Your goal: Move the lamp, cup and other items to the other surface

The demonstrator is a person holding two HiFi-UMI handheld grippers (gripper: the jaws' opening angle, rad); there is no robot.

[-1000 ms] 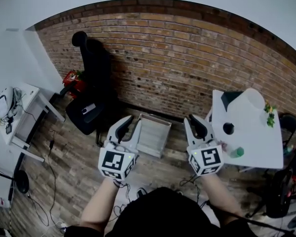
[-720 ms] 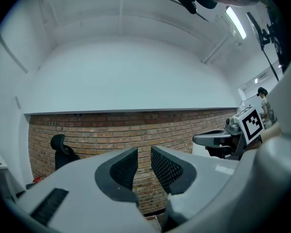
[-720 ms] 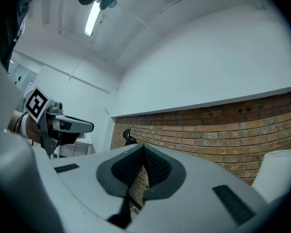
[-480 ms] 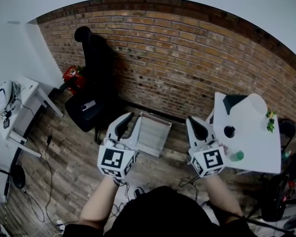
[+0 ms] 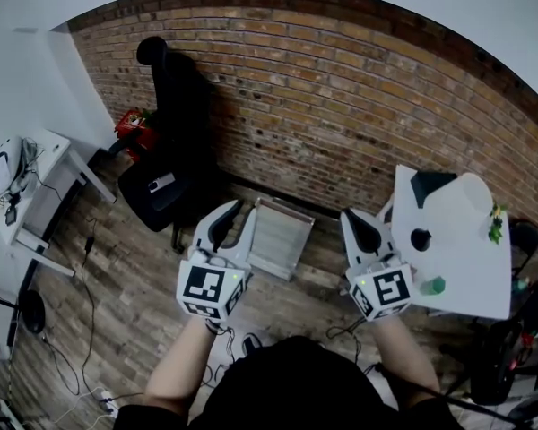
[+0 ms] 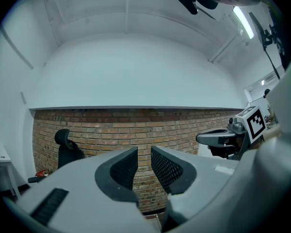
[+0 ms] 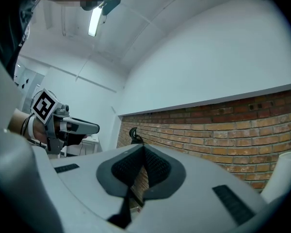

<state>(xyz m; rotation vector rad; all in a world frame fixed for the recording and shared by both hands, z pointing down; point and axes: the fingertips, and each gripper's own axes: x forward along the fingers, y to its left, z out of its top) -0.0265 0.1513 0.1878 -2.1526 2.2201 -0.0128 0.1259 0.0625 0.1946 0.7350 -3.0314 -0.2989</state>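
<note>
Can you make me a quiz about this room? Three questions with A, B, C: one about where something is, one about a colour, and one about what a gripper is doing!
1. Where is the office chair?
A. Beside the brick wall, on the left
B. On top of a white table
C. Between the two grippers

2. What colour is that chair?
A. Green
B. Red
C. Black

3. What are the right gripper jaws doing?
A. Standing wide apart
B. Shut with nothing between them
C. Shut on a cup

Answers:
1. A, because the head view shows the chair next to the bricks, over on the left side.
2. C, because its back and seat are both black.
3. B, because the right gripper view shows the two pads touching with nothing in between.
</note>
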